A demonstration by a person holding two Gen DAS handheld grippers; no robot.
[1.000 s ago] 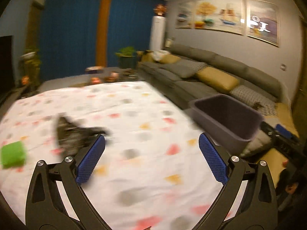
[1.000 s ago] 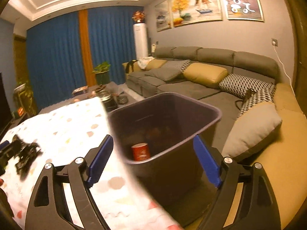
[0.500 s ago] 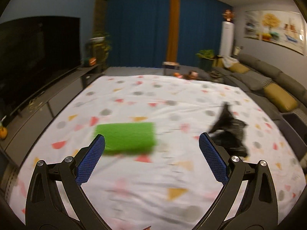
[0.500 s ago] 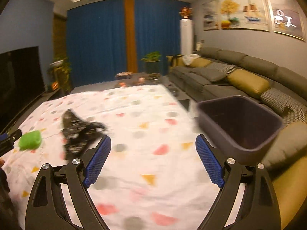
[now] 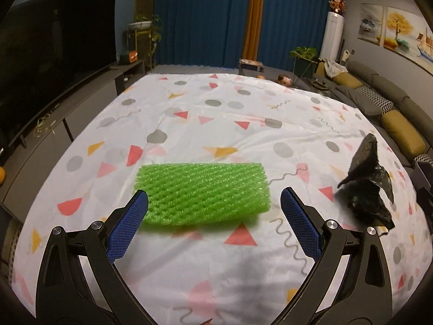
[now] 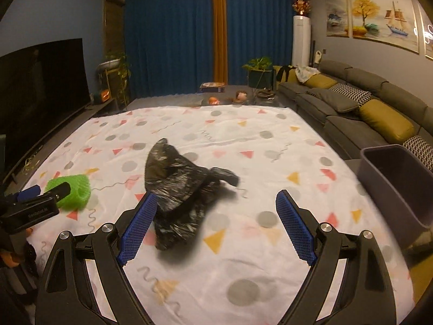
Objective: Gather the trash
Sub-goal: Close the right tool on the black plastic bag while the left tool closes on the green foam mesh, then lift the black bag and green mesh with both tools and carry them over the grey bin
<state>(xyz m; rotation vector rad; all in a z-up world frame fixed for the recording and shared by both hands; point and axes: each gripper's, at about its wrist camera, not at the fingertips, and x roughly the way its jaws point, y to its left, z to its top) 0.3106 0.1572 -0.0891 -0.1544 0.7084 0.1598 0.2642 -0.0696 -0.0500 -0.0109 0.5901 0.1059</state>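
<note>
A green foam net sleeve lies on the patterned white sheet, just ahead of my left gripper, whose jaws stand open around its near edge without touching it. A crumpled black plastic bag lies on the sheet in front of my right gripper, which is open, its left finger close beside the bag. The bag also shows at the right of the left wrist view. The green sleeve and the left gripper's tip show at the left of the right wrist view.
A dark purple bin stands off the sheet's right edge, beside a grey sofa with mustard cushions. A TV on a low cabinet runs along the left. Blue curtains, plants and small items sit at the far end.
Both grippers swung left, away from the bin. The left now faces the green sleeve close up; the right now faces the black bag. Both stayed open.
</note>
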